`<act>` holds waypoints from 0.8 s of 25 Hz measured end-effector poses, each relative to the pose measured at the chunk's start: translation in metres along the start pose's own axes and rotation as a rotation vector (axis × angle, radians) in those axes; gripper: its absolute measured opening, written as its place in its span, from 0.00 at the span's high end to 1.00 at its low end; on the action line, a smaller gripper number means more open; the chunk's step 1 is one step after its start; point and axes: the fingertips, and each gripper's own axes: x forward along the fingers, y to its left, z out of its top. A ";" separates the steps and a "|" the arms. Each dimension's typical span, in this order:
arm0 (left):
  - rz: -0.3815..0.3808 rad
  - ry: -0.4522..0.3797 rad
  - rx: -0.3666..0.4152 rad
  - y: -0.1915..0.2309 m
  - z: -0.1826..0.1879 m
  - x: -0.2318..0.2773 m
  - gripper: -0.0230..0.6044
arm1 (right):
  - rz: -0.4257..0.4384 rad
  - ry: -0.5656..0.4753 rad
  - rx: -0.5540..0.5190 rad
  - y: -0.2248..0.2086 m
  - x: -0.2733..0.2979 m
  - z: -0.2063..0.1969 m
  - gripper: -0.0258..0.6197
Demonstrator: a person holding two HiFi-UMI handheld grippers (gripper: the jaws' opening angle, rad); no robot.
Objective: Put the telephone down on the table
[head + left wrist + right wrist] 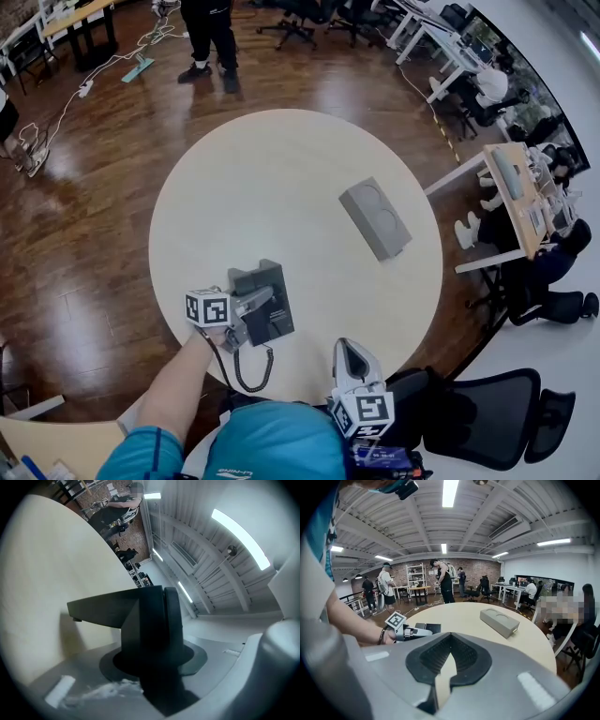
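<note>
A black desk telephone [272,298] sits on the round cream table [281,178] near its front left edge, its coiled cord [251,368] hanging toward me. My left gripper [255,311] lies over the phone's left side, jaws closed on the handset. In the left gripper view the dark handset [150,620] fills the space between the pads. My right gripper [349,351] hovers at the table's front edge, shut and holding nothing. The right gripper view shows its pads [449,660] together, with the left gripper [412,632] and the phone [429,628] beyond.
A flat grey box [375,218] with two round dents lies on the table's right half. A black office chair [487,412] stands at the lower right. Desks with seated people are to the right, and a person stands beyond the table's far side.
</note>
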 end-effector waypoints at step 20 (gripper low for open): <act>-0.180 -0.121 0.021 -0.129 0.000 -0.004 0.68 | 0.034 -0.145 -0.057 -0.036 0.007 0.034 0.97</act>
